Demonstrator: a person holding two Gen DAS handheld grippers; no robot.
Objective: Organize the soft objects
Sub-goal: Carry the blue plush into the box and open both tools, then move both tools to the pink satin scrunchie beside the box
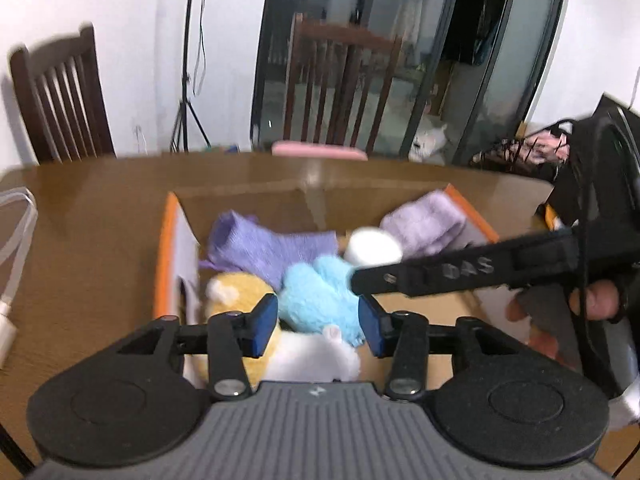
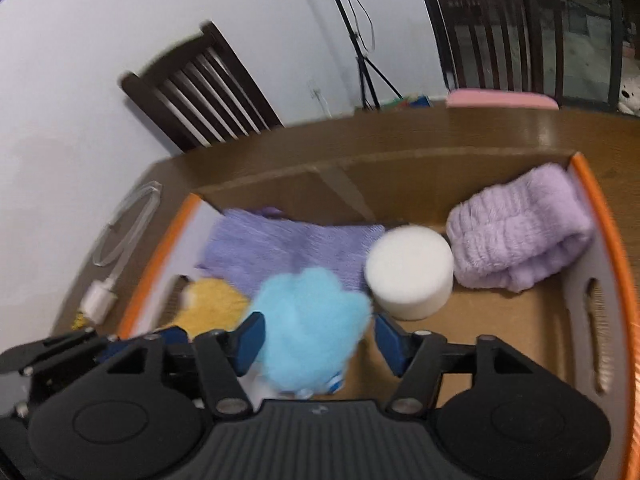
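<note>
An open cardboard box (image 1: pixel 168 240) (image 2: pixel 580 288) with orange edges holds soft things: a blue plush (image 1: pixel 316 300) (image 2: pixel 312 328), a yellow plush (image 1: pixel 236 292) (image 2: pixel 216 304), a white plush (image 1: pixel 316 356), a flat purple cloth (image 1: pixel 272 248) (image 2: pixel 292 244), a folded lilac towel (image 1: pixel 424 224) (image 2: pixel 520 232) and a white foam cylinder (image 1: pixel 374 246) (image 2: pixel 410 272). My left gripper (image 1: pixel 318 326) is open above the plushes, empty. My right gripper (image 2: pixel 318 342) is open with the blue plush between its pads; it reaches in from the right in the left wrist view (image 1: pixel 420 276).
The box stands on a brown wooden table (image 1: pixel 80 216) (image 2: pixel 520 132). A white cable and plug (image 1: pixel 12 264) (image 2: pixel 108 280) lie left of the box. Dark wooden chairs (image 1: pixel 60 96) (image 2: pixel 200 88) and a pink cushion (image 1: pixel 320 148) (image 2: pixel 502 100) stand behind the table.
</note>
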